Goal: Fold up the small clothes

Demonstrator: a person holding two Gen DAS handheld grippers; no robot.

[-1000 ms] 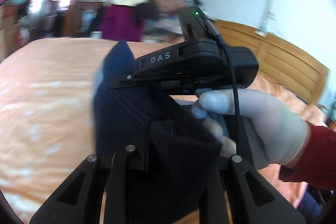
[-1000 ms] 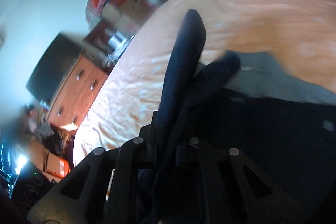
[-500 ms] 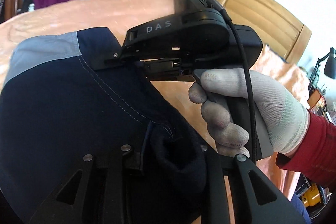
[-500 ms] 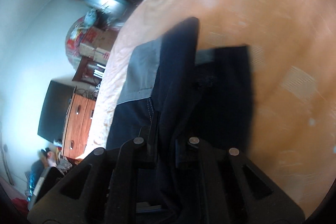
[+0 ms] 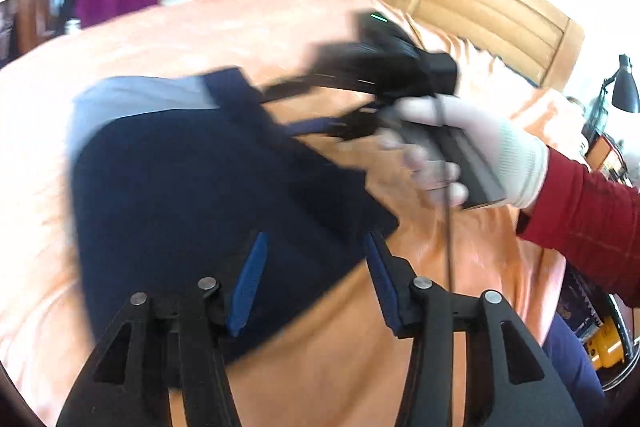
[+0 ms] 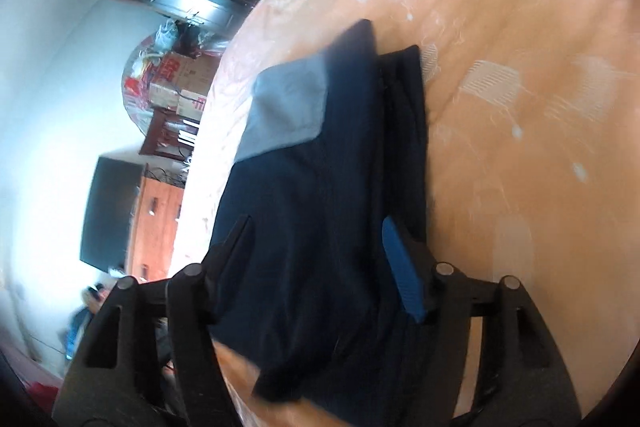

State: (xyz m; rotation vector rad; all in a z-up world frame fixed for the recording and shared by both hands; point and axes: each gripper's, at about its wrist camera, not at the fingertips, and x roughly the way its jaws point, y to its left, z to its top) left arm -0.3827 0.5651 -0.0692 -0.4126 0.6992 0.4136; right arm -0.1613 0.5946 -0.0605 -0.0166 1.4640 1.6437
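Left gripper (image 5: 316,291): jaws spread, nothing pinched; a corner of the navy garment (image 5: 208,195) lies between them on the bed (image 5: 460,267). Right gripper (image 6: 320,263): jaws also spread, straddling the garment's near edge, empty. Garment lies flat and doubled over, its grey panel (image 6: 286,111) ahead of the right jaws at the far end. Beyond the left jaws, my gloved hand (image 5: 472,151) carries the right gripper; motion blur there. I judge one fold laid and released. Next move calls for re-gripping an edge with both jaws for a second fold, without dragging the layers apart.
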